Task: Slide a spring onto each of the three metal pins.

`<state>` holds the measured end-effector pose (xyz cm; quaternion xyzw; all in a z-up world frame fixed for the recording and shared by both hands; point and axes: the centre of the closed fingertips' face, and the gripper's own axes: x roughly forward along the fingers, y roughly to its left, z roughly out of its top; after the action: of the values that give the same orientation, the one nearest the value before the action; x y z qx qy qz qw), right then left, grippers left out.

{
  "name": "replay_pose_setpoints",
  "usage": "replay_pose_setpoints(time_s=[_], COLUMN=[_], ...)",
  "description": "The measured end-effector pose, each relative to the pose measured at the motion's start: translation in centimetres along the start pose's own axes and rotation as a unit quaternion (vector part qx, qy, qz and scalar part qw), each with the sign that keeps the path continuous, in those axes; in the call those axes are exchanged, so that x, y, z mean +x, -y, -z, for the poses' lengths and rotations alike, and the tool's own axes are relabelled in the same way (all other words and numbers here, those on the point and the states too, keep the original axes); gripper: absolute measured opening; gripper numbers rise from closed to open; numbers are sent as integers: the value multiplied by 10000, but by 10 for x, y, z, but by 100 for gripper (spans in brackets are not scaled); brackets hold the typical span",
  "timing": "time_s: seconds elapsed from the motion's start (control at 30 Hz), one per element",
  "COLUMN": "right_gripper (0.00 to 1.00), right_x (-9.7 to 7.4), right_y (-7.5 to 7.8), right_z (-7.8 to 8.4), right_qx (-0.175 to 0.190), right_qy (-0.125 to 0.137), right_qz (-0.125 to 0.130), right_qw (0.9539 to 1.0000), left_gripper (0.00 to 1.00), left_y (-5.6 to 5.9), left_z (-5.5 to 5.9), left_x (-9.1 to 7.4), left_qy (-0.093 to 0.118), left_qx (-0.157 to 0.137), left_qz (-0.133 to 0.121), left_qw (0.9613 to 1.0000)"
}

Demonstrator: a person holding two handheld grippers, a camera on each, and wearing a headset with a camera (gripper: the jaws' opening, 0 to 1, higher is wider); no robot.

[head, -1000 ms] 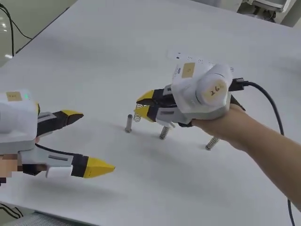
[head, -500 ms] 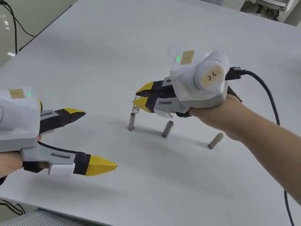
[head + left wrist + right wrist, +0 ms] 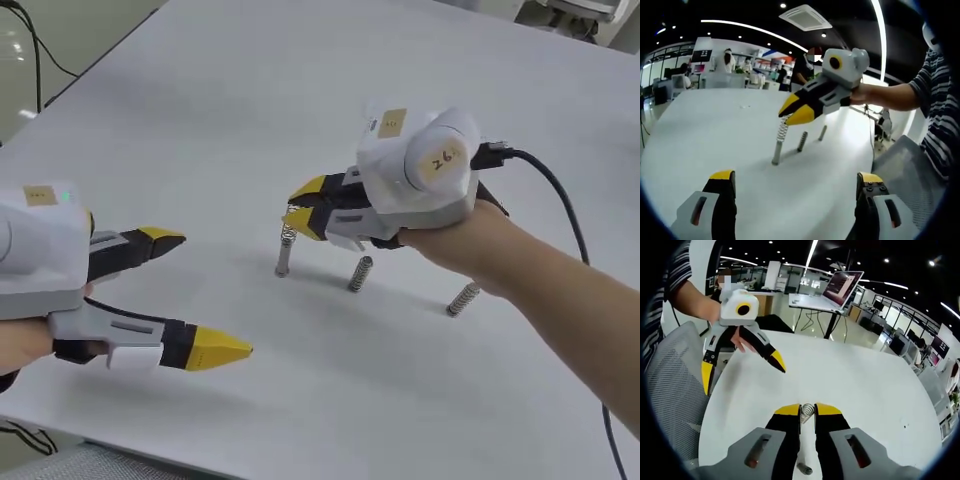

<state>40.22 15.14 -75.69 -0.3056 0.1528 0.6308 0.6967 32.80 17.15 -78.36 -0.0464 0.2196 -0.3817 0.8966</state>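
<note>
The right gripper [image 3: 298,210] was clenched on the spring [image 3: 288,237], whose lower coils sat at the top of the third pin [image 3: 283,262]; the left gripper [image 3: 200,293] hung released near that pin, on the person's side. Risk, as judged: an off-axis push could buckle the spring or topple the pin. The white table [image 3: 200,120] was smooth, two sprung pins [image 3: 360,273] stood beside that pin, and an open-plan office lay beyond.

Three pins stand in a row on the tabletop [image 3: 200,120], running left to right in the head view. The right gripper [image 3: 297,215] hangs above the leftmost pin [image 3: 283,264], its fingers [image 3: 788,411] closed on a spring [image 3: 288,237] sitting over that pin's top. The middle pin [image 3: 360,274] and rightmost pin [image 3: 462,298] each carry a spring. The left gripper [image 3: 212,294] lies nearer the person, to the left, well apart from the pins, with its fingers spread.
</note>
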Motion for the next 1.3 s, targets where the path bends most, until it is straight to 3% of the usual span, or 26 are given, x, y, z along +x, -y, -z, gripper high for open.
replay_pose_setpoints(time_s=[0.67,1.3], right_gripper=[7,8], right_x=[17,38], right_y=[-9,-14], right_z=[19,48], right_qx=[108,261], right_qy=[-223,-515], right_qz=[-137,-160], right_qw=[9996,9982], left_gripper=[96,96], left_y=[0,-2], left_z=[1,2], left_x=[-1,-2], left_qy=[-16,-13], left_qx=[-15,-32], left_qz=[16,-3], left_qw=[10000,10000])
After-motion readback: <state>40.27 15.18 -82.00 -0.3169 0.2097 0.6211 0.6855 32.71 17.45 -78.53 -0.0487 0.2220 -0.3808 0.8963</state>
